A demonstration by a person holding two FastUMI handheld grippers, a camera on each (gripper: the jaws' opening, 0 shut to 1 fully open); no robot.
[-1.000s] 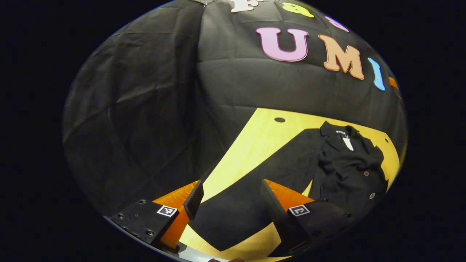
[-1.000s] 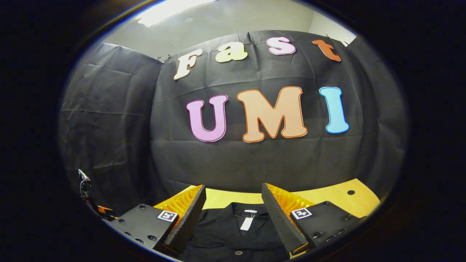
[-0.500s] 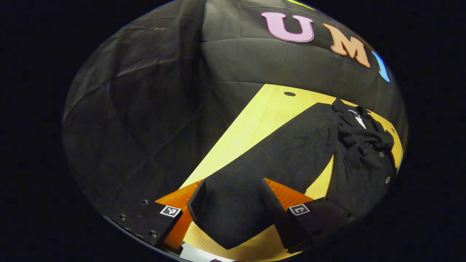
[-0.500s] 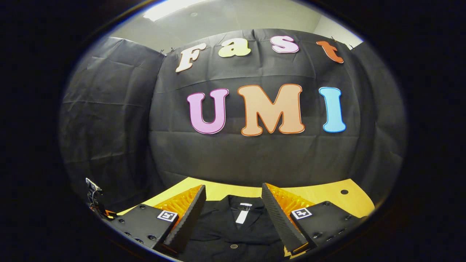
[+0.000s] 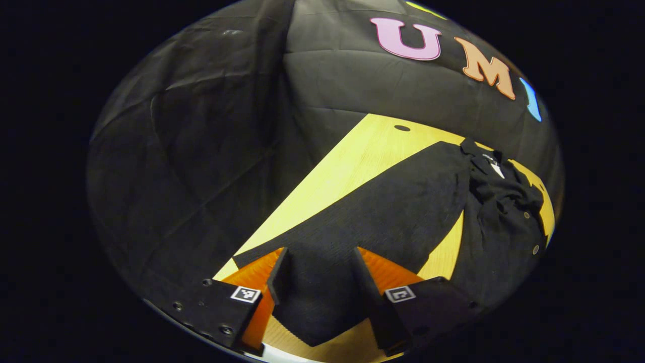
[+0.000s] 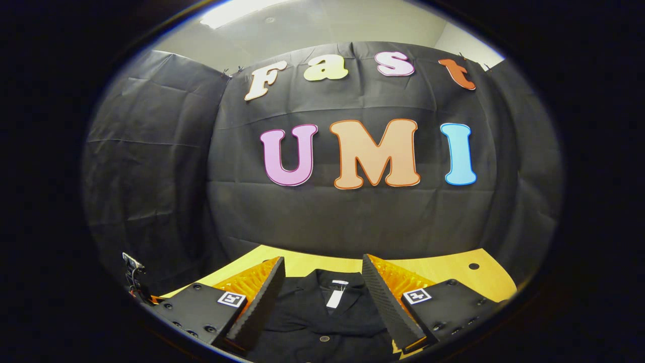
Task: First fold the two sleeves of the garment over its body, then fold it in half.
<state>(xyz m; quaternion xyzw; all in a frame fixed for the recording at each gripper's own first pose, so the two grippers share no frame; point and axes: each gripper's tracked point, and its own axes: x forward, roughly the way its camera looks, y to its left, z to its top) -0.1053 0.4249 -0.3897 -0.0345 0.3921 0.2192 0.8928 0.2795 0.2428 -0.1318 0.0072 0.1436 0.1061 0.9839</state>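
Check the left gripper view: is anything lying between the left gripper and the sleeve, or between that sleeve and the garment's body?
Nothing visible does. The left gripper is open with the sleeve end between its fingers. From there to the garment's body only bare table shows.

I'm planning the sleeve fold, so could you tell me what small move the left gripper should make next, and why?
Probably ease the left gripper down and close it on the black sleeve. Its jaws stand open on either side of the sleeve's cuff end, which lies flat on the yellow wooden table, stretched away from the black buttoned garment's body, so this fold is not yet begun.
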